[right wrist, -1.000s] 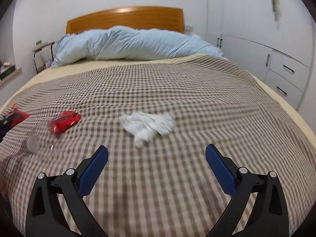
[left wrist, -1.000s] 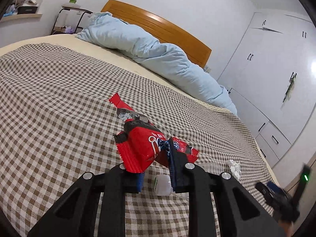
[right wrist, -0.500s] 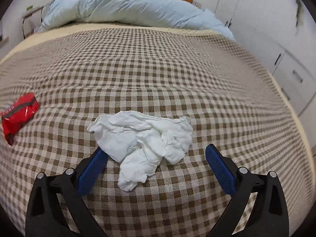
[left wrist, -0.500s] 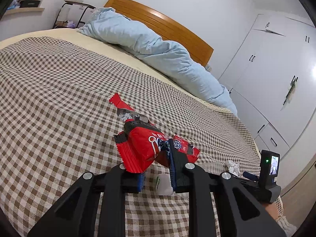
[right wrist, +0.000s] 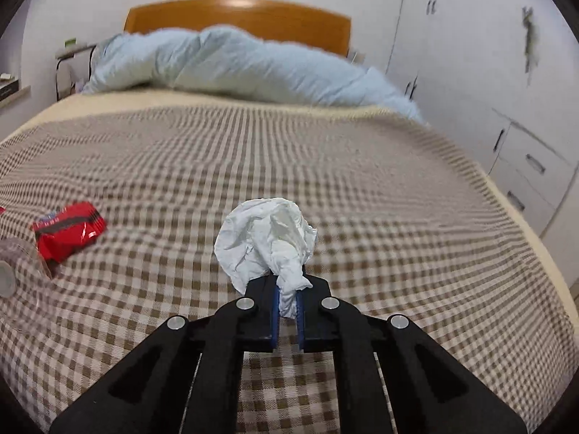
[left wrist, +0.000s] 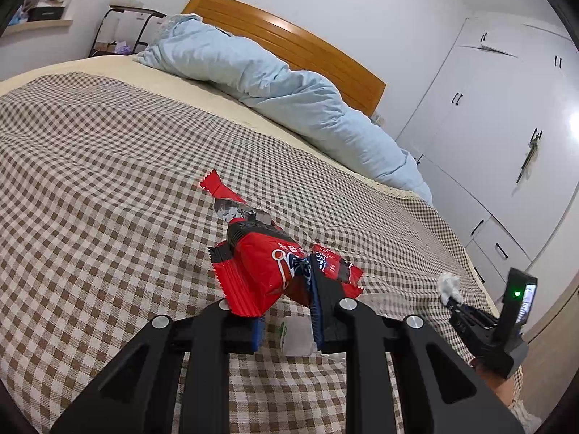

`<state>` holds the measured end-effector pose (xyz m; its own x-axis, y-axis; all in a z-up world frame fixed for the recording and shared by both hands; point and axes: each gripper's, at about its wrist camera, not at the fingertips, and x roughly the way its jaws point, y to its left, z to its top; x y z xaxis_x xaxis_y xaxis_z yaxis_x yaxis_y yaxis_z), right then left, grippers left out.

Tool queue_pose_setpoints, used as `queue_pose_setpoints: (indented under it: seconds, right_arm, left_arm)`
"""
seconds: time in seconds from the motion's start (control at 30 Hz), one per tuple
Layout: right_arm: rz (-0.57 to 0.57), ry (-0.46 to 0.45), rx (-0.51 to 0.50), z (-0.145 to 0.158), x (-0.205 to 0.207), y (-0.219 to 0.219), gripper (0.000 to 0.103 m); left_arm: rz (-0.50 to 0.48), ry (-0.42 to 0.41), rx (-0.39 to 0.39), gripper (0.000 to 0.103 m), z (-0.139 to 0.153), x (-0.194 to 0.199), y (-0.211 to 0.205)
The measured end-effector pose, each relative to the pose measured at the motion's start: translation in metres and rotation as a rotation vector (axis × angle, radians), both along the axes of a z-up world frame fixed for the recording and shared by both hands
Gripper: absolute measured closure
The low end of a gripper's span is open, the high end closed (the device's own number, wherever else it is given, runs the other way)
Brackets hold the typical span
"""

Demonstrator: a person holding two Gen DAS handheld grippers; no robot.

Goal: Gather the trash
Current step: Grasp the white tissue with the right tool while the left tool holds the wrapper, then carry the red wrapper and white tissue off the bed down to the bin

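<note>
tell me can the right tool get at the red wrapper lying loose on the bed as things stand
Probably not yet: the right tool is shut on the white tissue. The path to the red wrapper across the checked blanket looks free.

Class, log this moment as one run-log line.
left hand-held gripper: holds red wrappers | right hand-held gripper: shut on white tissue

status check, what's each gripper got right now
Left gripper shut on red wrapper. Right gripper shut on white tissue. Second red wrapper lies on checked blanket. Nothing blocking.
</note>
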<state>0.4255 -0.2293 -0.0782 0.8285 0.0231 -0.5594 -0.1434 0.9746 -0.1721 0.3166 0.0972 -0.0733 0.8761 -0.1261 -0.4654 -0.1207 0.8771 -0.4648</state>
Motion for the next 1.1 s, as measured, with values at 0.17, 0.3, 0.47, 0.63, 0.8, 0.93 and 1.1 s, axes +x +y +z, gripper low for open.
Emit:
queue_pose_setpoints:
  seconds: [0.17,0.3,0.47,0.63,0.8,0.93,1.1]
  right_arm:
    - [0.005,-0.076,0.011,0.015,-0.020,0.010,0.096]
    - [0.060,-0.074,0.021,0.020,-0.043,0.009,0.096]
    - [0.117,-0.080,0.032,0.030,-0.082,-0.005,0.096]
    - [0.136,-0.087,0.018,0.031,-0.109,-0.018,0.096]
    - [0.136,-0.091,0.053,0.041,-0.133,-0.035,0.096]
    - [0.150,-0.097,0.066,0.046,-0.161,-0.044,0.096]
    - [0.167,-0.105,0.081,0.046,-0.197,-0.055,0.096]
  left_arm:
    - [-0.003,-0.020,0.015,0.085,0.004,-0.003,-0.002]
    - [0.002,-0.071,0.013,0.085,0.016,-0.017,-0.007]
    - [-0.015,-0.123,0.053,0.085,0.039,-0.041,-0.030]
    - [-0.055,-0.123,0.053,0.085,0.056,-0.063,-0.052]
    - [-0.089,-0.139,0.069,0.085,0.074,-0.092,-0.071]
    - [-0.114,-0.149,0.073,0.085,0.080,-0.119,-0.083]
    - [-0.137,-0.153,0.070,0.085,0.079,-0.148,-0.096]
